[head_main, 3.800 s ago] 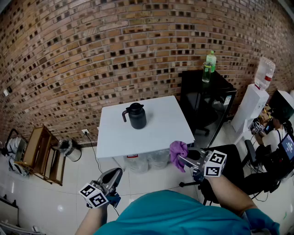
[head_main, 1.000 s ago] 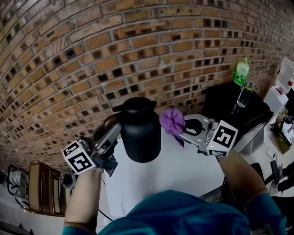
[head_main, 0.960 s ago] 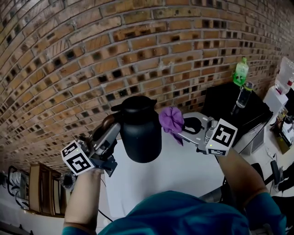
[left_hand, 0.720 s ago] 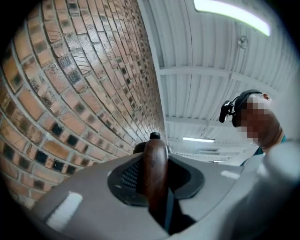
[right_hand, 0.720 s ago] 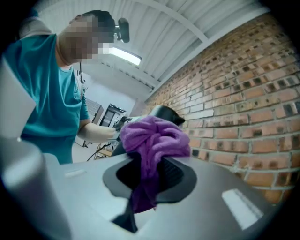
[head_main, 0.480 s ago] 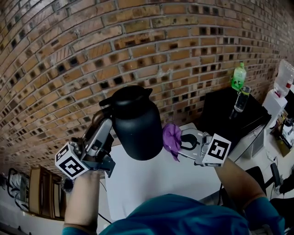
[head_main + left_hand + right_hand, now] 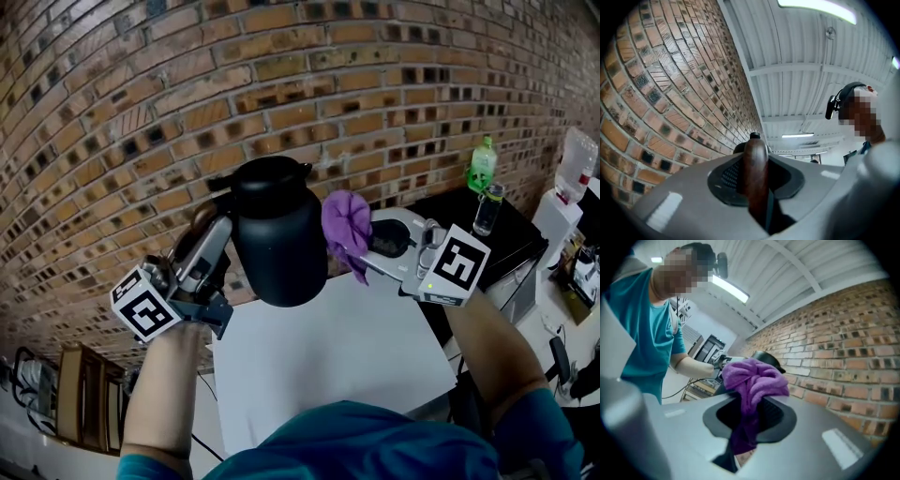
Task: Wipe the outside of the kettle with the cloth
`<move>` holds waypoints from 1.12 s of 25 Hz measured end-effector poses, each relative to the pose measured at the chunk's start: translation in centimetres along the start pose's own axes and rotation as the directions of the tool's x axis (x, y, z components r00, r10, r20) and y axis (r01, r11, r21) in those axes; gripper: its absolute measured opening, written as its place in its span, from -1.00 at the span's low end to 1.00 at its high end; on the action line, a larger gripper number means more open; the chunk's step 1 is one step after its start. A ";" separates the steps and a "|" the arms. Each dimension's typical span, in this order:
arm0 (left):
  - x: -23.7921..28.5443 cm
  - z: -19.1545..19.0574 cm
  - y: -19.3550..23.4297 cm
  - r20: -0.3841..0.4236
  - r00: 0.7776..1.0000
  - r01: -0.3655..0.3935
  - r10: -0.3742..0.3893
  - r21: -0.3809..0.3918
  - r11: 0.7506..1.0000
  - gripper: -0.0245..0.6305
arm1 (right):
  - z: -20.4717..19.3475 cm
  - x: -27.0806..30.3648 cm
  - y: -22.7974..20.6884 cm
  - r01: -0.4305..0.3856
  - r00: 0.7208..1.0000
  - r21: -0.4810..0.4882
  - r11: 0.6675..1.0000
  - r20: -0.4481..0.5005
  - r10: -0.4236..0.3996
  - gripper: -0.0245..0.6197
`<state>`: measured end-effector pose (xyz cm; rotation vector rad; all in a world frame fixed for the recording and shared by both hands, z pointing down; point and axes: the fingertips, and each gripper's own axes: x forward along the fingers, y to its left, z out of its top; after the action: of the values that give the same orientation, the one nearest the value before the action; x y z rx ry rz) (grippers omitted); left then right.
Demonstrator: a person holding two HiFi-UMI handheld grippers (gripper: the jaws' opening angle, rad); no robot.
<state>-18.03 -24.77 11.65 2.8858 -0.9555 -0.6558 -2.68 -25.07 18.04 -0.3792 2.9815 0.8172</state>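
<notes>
Now your left gripper (image 7: 757, 187) has its jaws nearly closed, squeezing the brown handle (image 7: 755, 166) of the black kettle (image 7: 277, 234). You hold the kettle up in the air above the white table (image 7: 328, 366), near the brick wall (image 7: 122, 112). Your right gripper (image 7: 750, 418) has its jaws pinched tight on the purple cloth (image 7: 752, 378). The cloth sits just beside the kettle's right side. A green bottle (image 7: 482, 165) stands well apart on the black cabinet (image 7: 450, 202).

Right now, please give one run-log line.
left gripper: shut on kettle handle | right gripper: shut on purple cloth | kettle: held above table | cloth: beside kettle, contact unclear
</notes>
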 end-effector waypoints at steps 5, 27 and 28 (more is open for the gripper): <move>0.0 0.0 0.0 0.038 0.999 -0.005 0.008 -0.053 0.999 -0.64 | -3.3 0.8 3.9 -0.100 0.991 -0.044 0.994 -0.093 0.096 -0.72; 0.6 -2.1 2.2 -0.083 0.956 -0.281 0.281 0.015 0.960 -0.64 | -3.9 3.8 3.5 -0.091 0.899 -0.390 0.916 -0.428 -0.093 -0.72; 0.6 -2.0 2.4 -0.078 0.951 -0.299 0.301 0.028 0.954 -0.64 | -5.3 4.0 4.5 -0.123 0.886 -0.390 0.913 -0.457 -0.076 -0.72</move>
<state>-18.16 -27.26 13.64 2.6701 -1.3536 -0.5031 -7.47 -24.93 24.46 -0.6331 3.2139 1.5729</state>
